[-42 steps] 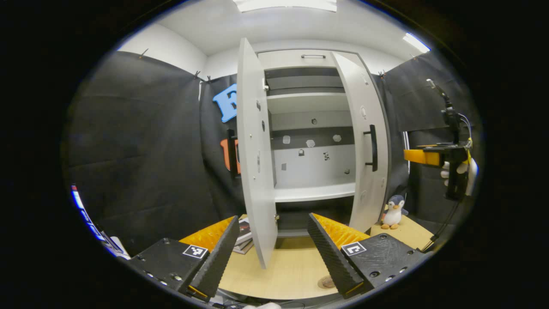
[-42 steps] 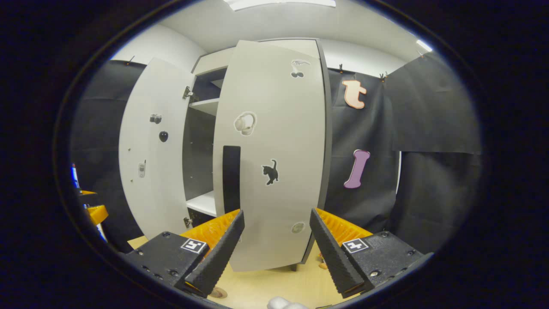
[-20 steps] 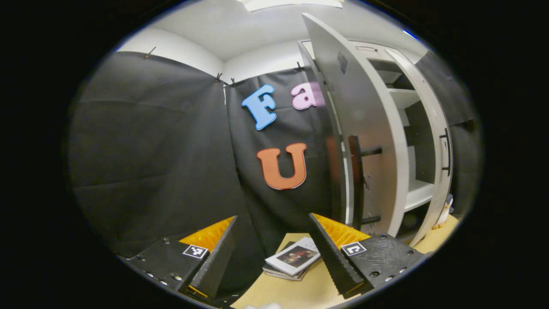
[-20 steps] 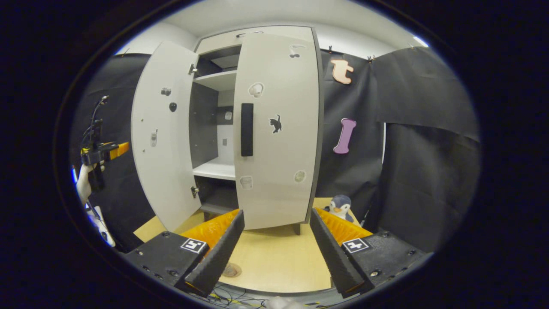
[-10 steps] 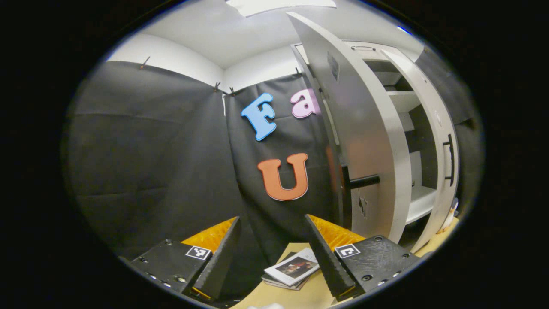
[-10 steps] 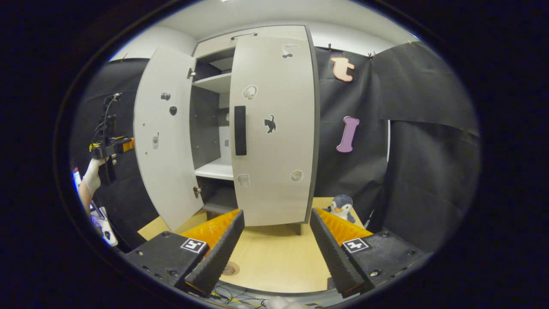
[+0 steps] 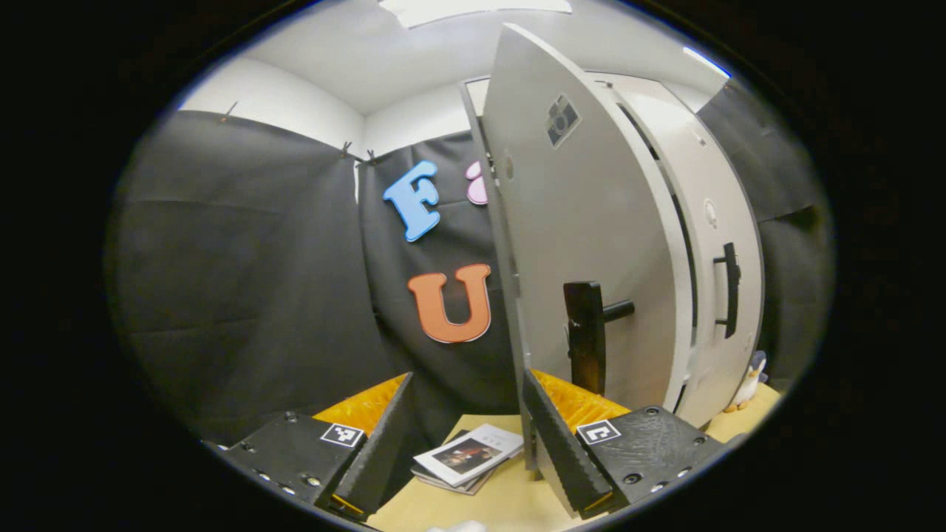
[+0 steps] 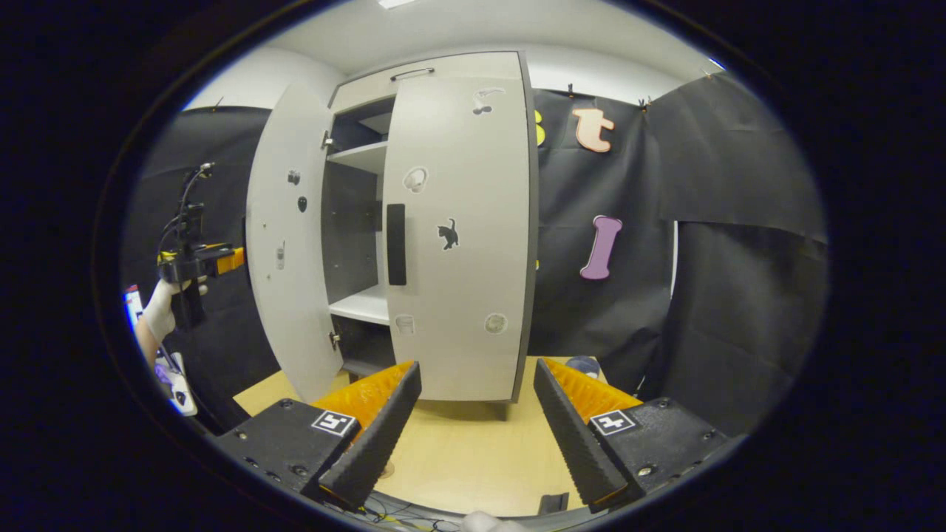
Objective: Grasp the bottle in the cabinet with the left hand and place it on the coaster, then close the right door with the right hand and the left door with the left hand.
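The white cabinet (image 8: 414, 74) stands at the back of a wooden table (image 8: 473, 451). Its right door (image 8: 462, 281), with a black handle (image 8: 396, 244), lies flat or nearly flat against the front. The left door (image 8: 288, 258) is swung partway out. In the left gripper view I face that left door's outer side (image 7: 591, 222) and its black handle (image 7: 587, 336). My left gripper (image 7: 462, 443) is open and empty, its right finger (image 7: 562, 451) close to the door's lower edge. My right gripper (image 8: 473, 436) is open and empty, back from the cabinet. A coaster (image 8: 386, 468) peeks out beside its left finger.
A gloved hand holds the left gripper (image 8: 192, 262) outside the left door. A small stack of books (image 7: 469, 457) lies on the table by the cabinet's left side. A penguin toy (image 7: 750, 380) stands at the cabinet's right.
The left gripper came round to the outer side of the left door, which has swung inward, narrowing the opening. The right door has gone nearly flat, and the right gripper has backed away from it.
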Demonstrator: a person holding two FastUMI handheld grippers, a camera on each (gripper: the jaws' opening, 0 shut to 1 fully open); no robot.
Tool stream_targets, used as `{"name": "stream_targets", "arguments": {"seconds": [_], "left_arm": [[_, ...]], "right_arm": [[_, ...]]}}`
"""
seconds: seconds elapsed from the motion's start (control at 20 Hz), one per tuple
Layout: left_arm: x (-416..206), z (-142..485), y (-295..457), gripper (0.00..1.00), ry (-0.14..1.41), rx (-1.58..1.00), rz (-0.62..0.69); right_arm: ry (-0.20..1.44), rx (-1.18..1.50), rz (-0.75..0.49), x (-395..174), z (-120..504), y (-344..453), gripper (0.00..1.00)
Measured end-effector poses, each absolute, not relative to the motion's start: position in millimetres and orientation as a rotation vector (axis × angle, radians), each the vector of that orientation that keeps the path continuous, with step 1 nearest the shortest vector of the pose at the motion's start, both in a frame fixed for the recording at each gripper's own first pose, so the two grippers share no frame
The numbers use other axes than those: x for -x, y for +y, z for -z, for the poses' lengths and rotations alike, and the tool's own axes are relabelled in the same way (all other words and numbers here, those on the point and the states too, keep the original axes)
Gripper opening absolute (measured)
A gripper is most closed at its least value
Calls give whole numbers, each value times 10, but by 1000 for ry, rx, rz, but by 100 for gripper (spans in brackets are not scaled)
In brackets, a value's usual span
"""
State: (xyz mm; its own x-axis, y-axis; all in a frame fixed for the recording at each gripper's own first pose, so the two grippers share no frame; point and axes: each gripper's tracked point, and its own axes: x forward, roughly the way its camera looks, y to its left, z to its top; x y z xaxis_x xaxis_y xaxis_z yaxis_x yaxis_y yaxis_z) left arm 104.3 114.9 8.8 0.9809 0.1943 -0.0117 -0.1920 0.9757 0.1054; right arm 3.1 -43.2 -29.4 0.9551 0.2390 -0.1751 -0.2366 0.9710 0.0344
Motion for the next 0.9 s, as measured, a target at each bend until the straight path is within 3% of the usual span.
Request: {"name": "stream_targets", "arguments": {"seconds": [0.25,0.4,0.45,0.55,0.9], "left_arm": [[-1133,-91,926,92,23,-86,-163],[-1179,-117,727,96,23,-101,-131],[-1193,-118,652,90,22,-106,-117],[-1200,-124,530,97,29,-123,-91],[-854,-140,585,96,49,-44,-145]], "right_arm": [[172,-7,-234,-71,279,-481,100],[170,-9,-242,-65,269,-426,100],[167,-7,-244,-67,261,-405,100],[161,-4,-241,-69,248,-376,100],[113,-25,-189,-28,84,-385,100]]}}
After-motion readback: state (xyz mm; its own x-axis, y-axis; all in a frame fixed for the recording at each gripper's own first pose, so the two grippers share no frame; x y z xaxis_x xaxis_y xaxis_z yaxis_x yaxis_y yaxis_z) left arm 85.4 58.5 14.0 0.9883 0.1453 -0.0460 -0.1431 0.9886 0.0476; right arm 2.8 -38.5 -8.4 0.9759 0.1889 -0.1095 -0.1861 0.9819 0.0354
